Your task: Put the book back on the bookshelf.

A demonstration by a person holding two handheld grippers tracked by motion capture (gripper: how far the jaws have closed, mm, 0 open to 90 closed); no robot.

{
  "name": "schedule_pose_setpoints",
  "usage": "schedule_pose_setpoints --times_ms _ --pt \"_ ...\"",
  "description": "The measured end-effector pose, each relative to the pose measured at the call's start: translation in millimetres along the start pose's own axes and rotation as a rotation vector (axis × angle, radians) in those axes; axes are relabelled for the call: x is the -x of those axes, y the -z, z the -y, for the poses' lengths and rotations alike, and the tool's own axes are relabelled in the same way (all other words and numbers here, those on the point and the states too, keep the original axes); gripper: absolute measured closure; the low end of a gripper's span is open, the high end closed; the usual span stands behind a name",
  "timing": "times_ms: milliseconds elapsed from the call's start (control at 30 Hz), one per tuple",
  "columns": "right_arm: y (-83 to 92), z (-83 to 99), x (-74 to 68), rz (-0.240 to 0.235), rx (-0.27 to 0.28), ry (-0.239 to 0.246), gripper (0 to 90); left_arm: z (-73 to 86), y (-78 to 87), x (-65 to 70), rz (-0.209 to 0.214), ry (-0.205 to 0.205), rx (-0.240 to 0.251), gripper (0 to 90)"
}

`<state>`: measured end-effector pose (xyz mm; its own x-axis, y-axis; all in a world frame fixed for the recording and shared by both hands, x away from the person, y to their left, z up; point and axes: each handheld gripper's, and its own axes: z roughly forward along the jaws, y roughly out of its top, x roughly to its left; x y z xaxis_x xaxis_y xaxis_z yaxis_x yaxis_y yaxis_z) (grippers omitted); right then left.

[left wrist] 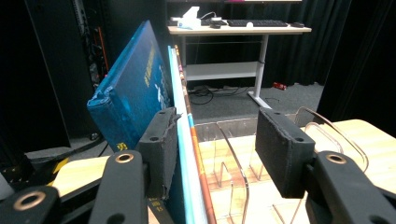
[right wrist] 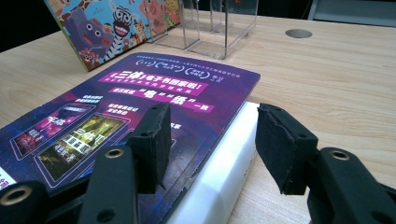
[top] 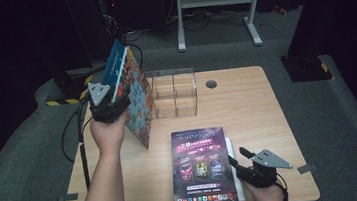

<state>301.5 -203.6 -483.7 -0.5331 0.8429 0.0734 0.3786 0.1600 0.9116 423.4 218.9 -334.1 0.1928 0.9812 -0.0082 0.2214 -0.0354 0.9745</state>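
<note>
High view: left gripper (top: 108,102), jaws parted, props blue and cartoon-covered books (top: 129,85) beside clear acrylic rack (top: 173,93), ready for slotting; right gripper (top: 241,162), jaws apart, straddles purple magazine (top: 202,166) near rack.

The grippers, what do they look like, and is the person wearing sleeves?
Both the left gripper and right gripper are black, each topped by a grey three-cornered plate. Their jaws carry worn black foam pads and brass-ringed rivets. A black cable trails from the left one. Forearms are bare, no sleeves.
</note>
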Motion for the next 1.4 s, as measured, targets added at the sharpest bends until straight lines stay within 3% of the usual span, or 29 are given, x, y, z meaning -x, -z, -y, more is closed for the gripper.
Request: schedule_pose_setpoints --times_ms 833,1400 --pt "-2.3 0.7 -2.3 -0.004 -0.007 0.005 46.0 -3.5 4.2 -1.6 0.005 0.000 0.013 48.6" --pt "-3.5 1.3 -2.7 -0.006 -0.009 0.011 45.9 -5.8 8.1 -6.2 -0.015 0.000 0.019 50.5"
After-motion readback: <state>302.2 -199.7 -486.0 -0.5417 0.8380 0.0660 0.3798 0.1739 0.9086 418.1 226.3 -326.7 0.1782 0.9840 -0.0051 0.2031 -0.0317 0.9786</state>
